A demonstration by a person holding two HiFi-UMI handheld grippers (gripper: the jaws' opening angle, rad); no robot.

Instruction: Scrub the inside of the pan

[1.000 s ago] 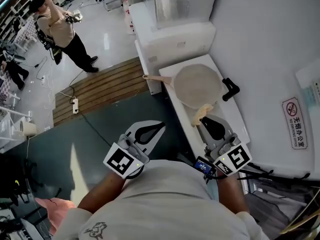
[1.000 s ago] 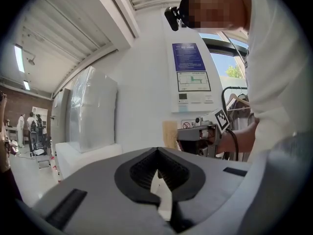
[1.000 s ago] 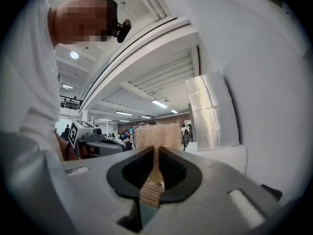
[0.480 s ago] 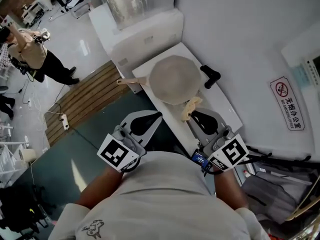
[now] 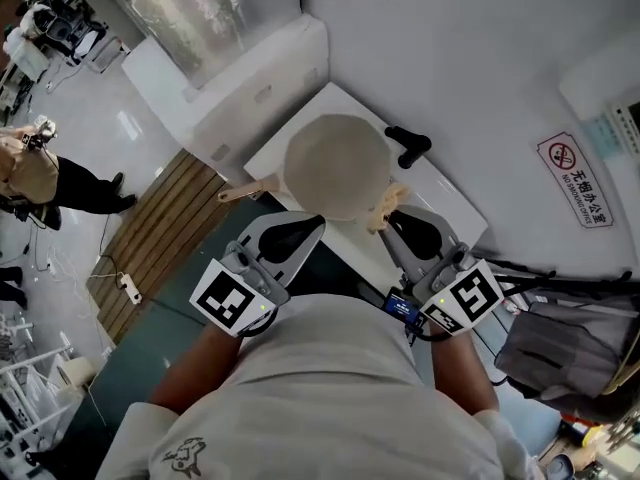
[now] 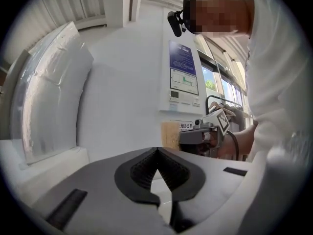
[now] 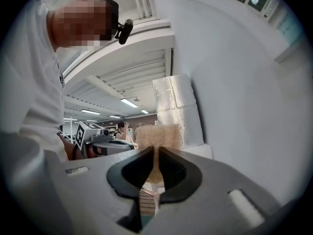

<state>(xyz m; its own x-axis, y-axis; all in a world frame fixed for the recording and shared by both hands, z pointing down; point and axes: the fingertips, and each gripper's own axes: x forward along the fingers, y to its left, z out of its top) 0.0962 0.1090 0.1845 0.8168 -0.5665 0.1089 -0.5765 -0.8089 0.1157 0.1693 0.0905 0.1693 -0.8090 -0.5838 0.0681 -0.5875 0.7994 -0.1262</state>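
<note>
Sitting on the white counter (image 5: 445, 196), the pale pan (image 5: 335, 163) juts its wooden handle (image 5: 240, 192) past the counter's edge. Near that handle, the left claw (image 5: 314, 228) is pressed together on nothing. The right claw (image 5: 397, 216) pinches a tan scrub pad (image 5: 386, 204) just beside the pan's near rim.

We lose the lower part of the sponge (image 7: 156, 134) behind the right tool (image 7: 156, 151); the left edge cuts off a bystander (image 5: 38, 178).
</note>
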